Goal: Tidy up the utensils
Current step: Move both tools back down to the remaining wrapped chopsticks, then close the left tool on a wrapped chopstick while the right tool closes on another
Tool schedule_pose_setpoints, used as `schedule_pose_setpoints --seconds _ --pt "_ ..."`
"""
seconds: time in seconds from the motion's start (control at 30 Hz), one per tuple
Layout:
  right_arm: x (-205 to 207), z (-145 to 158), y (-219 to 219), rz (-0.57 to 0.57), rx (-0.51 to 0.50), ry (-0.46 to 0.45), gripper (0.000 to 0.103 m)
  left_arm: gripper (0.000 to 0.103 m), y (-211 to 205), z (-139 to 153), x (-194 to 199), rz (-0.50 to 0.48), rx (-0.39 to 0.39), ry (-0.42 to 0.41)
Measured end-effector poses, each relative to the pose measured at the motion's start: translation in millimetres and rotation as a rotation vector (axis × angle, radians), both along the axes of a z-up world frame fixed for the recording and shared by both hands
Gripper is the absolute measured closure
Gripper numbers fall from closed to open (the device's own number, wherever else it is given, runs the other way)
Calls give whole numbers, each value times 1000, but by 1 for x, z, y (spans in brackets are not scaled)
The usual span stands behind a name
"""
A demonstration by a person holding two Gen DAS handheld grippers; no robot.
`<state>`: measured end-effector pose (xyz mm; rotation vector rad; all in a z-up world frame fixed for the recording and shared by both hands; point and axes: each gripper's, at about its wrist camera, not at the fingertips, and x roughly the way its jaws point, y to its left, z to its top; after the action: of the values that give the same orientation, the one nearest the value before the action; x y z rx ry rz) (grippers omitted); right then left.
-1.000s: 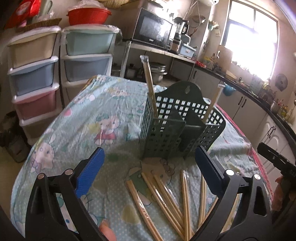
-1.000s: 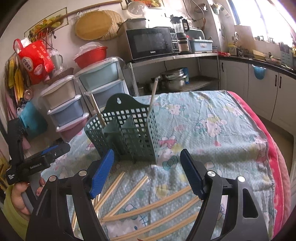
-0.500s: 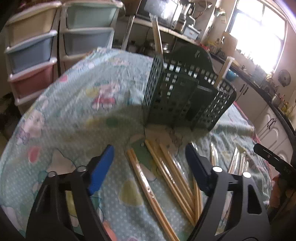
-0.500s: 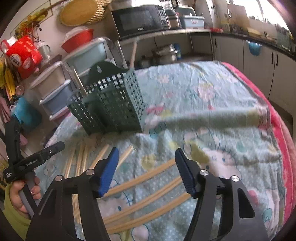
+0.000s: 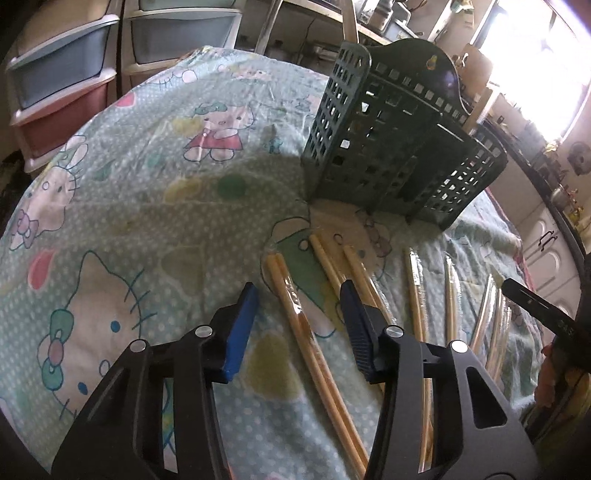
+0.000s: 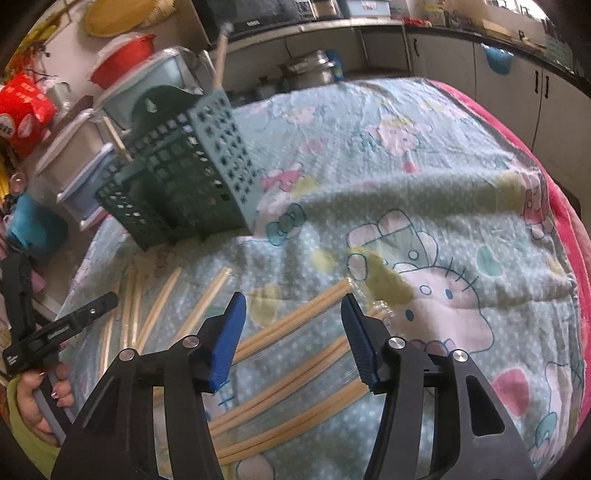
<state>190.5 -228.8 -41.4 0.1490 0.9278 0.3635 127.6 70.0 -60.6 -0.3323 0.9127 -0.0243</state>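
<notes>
The left gripper (image 5: pixel 297 295) hangs low over the bench, jaws spread wide with nothing between the blue pads; a wrapped chopstick pair (image 5: pixel 295 306) lies on the cloth in the gap, untouched as far as can be told. More wrapped pairs (image 5: pixel 415 284) lie fanned out to its right on the Hello Kitty cloth (image 5: pixel 147 184). The green caddy (image 5: pixel 391 147) stands just beyond their tips, with one pair (image 5: pixel 349 22) standing at its left end and another (image 5: pixel 480 107) leaning at its right.

The right gripper (image 6: pixel 293 302) is likewise wide open and empty, poised over three wrapped pairs (image 6: pixel 295 354) lying crosswise on the cloth (image 6: pixel 443 203). The caddy (image 6: pixel 184 173) sits up and to the left, a stick (image 6: pixel 221 55) rising from its near corner. At the left edge, a hand (image 6: pixel 40 402) holds the other tool's handle, which bears small white lettering too small to read. The red bag (image 6: pixel 24 110) beyond has white characters, blurred. A microwave's (image 6: pixel 243 14) brand mark is illegible.
</notes>
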Motion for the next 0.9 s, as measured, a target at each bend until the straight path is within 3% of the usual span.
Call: schedule_pose_setpoints --seconds 0.2,0.43,0.6,0.7,0.77,0.9 --pt "22 -15 -5 -26 27 90 53 63 3 -3 10 -5 7 30" --pt "34 -17 4 -38 14 121 52 64 7 -4 26 -5 0 49" --pt "39 -17 20 -42 -79 89 52 80 8 -6 33 14 38 49" --pt "42 -18 26 -51 -134 63 59 88 11 -6 35 24 58 46" --pt "43 -18 27 -65 -161 46 70 90 11 -6 35 24 66 46" --pt "49 -17 19 -86 -130 47 79 92 10 -6 35 22 79 45"
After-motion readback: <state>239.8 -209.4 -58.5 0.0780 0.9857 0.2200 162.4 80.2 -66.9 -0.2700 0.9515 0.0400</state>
